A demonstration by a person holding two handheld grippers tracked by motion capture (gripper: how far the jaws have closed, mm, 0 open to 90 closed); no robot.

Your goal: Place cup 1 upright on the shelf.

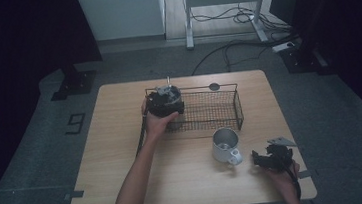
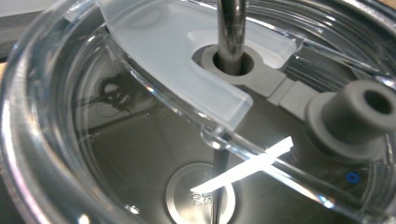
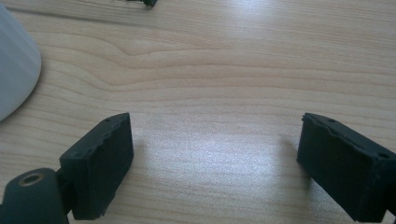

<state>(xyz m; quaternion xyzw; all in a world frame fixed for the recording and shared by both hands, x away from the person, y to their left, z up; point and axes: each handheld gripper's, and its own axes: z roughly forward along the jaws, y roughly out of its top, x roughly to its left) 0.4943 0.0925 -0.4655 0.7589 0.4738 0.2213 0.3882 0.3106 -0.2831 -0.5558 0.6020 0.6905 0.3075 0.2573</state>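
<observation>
A clear plastic lid (image 2: pixel 177 60) with a metal straw (image 2: pixel 232 32) through its hole and a grey rubber spout (image 2: pixel 359 112) sits very close in the left gripper view, over a shiny metal cup interior. In the high view my left gripper (image 1: pixel 166 102) is at the left end of a black wire basket (image 1: pixel 240 107), with the straw (image 1: pixel 168 80) sticking up behind it. Its jaws are hidden. My right gripper (image 1: pixel 265 160) rests low at the table's front right. Its jaws stand wide apart over bare wood (image 3: pixel 212 140). A white mug (image 1: pixel 225 145) stands just to its left.
The wooden table (image 1: pixel 126 177) has free room at the left and front. A small dark round disc (image 1: pixel 214 86) lies behind the basket. Beyond the table are a desk frame (image 1: pixel 188 16) and floor cables (image 1: pixel 241 16).
</observation>
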